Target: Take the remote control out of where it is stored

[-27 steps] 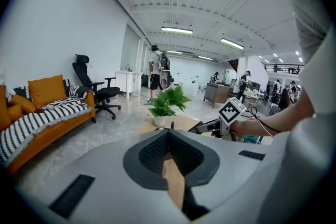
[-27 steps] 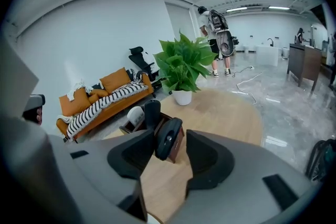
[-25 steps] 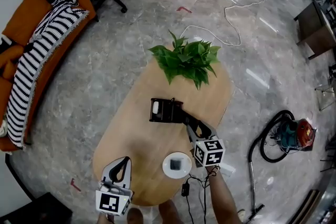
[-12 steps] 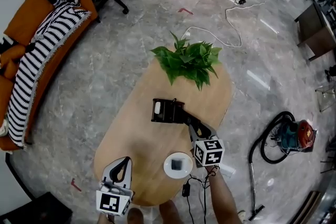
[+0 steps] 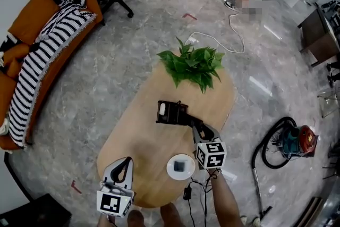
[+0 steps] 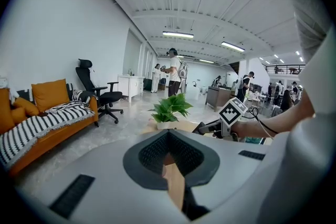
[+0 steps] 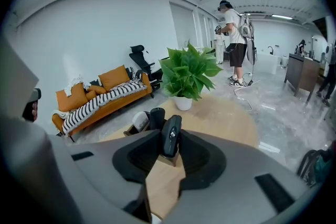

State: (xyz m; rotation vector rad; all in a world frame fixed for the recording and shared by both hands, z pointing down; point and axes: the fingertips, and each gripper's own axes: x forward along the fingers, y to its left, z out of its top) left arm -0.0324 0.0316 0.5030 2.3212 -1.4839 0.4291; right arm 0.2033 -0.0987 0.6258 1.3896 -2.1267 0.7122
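A dark storage box (image 5: 168,112) sits mid-table on the oval wooden table (image 5: 138,135). My right gripper (image 5: 185,118) reaches into the box's right end. In the right gripper view the black remote control (image 7: 171,135) stands upright between the pads, its top above the box (image 7: 137,129). The jaws of the right gripper (image 7: 170,145) have just been closing and now press on the remote. My left gripper (image 5: 125,160) hangs over the table's near left edge, far from the box. Its tips meet with nothing between them, as the left gripper (image 6: 168,134) also shows in its own view.
A potted plant (image 5: 194,65) stands at the table's far end. A white dish (image 5: 180,166) holding a small dark item lies beside the right hand. The box also holds a white roll (image 7: 139,120) and a black cylinder (image 7: 156,115). A vacuum cleaner (image 5: 289,138) sits on the floor at right.
The right gripper's jaws have narrowed onto the remote at the box and it has risen slightly. The left gripper has stayed put. A person at the far end has walked off.
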